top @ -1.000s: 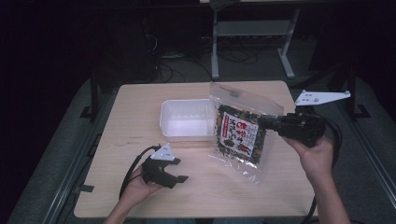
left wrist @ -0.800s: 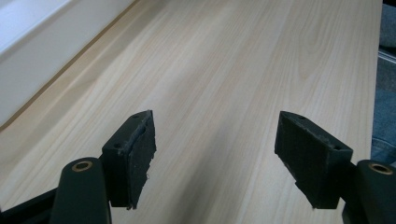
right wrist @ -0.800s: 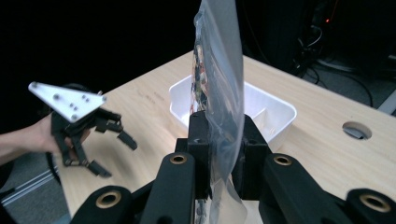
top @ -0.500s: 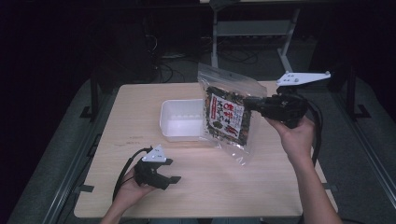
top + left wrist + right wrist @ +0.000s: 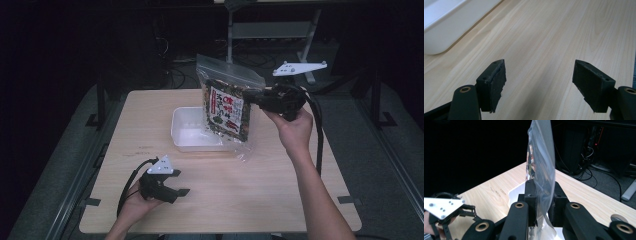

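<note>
A clear zip bag (image 5: pixel 227 102) with a dark printed food packet inside hangs upright above the table, over the right part of a white plastic tray (image 5: pixel 192 131). My right gripper (image 5: pixel 256 98) is shut on the bag's right edge. In the right gripper view the bag (image 5: pixel 541 167) stands edge-on, pinched between the two jaws of that gripper (image 5: pixel 543 202). My left gripper (image 5: pixel 181 192) rests low near the table's front left, open with nothing between its jaws. Its pads (image 5: pixel 495 83) stand wide apart over bare wood, with the tray's corner (image 5: pixel 446 27) at the upper left.
The light wooden table (image 5: pixel 280 185) has bare room at the front and right. Dark floor, cables and a metal stand (image 5: pixel 235 30) lie beyond the far edge. The left gripper (image 5: pixel 446 212) with its grey plate appears at the lower left of the right gripper view.
The right gripper has lifted the bag off the table and carried it left, turning it upright over the tray. The left gripper has barely moved.
</note>
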A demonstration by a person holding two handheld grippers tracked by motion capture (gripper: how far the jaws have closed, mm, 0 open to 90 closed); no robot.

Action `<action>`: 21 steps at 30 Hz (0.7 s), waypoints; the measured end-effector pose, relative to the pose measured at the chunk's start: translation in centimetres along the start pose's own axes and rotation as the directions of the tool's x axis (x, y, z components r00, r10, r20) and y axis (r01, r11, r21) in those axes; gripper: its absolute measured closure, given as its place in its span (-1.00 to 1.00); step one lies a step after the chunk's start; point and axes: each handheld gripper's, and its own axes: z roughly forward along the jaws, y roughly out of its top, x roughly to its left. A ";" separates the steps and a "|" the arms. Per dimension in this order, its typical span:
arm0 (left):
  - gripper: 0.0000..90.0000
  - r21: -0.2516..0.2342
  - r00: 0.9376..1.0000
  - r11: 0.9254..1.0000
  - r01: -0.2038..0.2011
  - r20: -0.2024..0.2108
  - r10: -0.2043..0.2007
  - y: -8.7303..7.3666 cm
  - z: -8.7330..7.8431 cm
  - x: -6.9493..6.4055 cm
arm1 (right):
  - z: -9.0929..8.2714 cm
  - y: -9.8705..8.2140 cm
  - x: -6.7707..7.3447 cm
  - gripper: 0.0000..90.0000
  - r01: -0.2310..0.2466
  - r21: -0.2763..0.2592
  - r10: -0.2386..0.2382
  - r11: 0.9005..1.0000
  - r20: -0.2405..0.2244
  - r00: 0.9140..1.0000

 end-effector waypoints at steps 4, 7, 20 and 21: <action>-0.42 -0.001 1.000 1.000 -0.001 -0.004 0.001 -0.1 0.0 0.1 | 1.0 0.6 0.0 0.75 0.006 -0.003 -0.006 1.000 0.007 1.000; -0.43 0.002 1.000 1.000 -0.002 -0.005 0.002 -0.1 0.0 0.2 | 1.9 1.1 -0.1 0.75 0.006 -0.012 -0.006 1.000 0.004 1.000; -0.43 0.002 1.000 1.000 0.002 -0.006 -0.002 -0.4 -0.1 0.4 | 6.1 2.6 -0.3 0.75 0.019 -0.006 -0.019 1.000 0.018 1.000; -0.43 -0.001 1.000 1.000 0.004 -0.006 -0.004 -0.4 -0.1 0.4 | 6.5 2.6 -0.3 0.75 0.020 -0.005 -0.020 1.000 0.017 1.000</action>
